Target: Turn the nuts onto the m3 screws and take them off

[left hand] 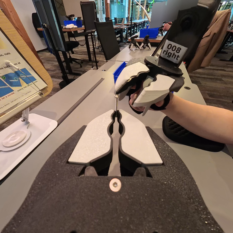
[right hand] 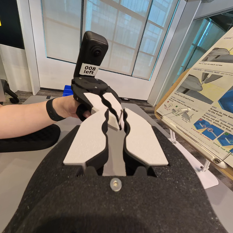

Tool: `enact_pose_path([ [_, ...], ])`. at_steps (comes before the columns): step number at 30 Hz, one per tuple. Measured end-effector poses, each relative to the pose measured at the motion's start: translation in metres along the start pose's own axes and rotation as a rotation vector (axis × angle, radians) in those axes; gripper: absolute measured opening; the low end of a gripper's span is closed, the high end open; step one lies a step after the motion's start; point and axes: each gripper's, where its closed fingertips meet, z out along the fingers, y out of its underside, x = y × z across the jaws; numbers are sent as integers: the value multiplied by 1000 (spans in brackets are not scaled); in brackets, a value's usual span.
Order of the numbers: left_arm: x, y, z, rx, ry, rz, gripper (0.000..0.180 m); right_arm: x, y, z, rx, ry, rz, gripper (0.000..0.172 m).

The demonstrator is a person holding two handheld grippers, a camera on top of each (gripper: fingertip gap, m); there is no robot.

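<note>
Left wrist view: left claw pinches the screw upright above the desk; right claw, narrowly parted, reaches the screw's head, one fingertip touching.

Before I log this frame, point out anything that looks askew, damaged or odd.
Nothing looks damaged or spilled. One unusual arrangement: a slim metal screw stands upright in mid-air, its lower end pinched in the left claw, its head up against one fingertip of the right claw, whose jaws stand apart.

White-faced tool fingers with wavy black pads, speckled black body, black wristband
</note>
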Motion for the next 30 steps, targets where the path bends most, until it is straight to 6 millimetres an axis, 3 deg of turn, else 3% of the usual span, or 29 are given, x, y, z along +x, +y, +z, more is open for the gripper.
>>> enact_pose_path([
  [6,3,0,2,-2,15,3,2,3,0,2,7,31,1,29],
  [15,-1,-2,-2,13,8,-15,2,0,1,-1,-2,-11,7,22],
  [23,8,-5,-3,28,91,-82,2,3,-11,-2,102,-43,162,30],
  [30,10,-2,0,6,87,-67,2,-6,-4,0,44,-95,135,28],
])
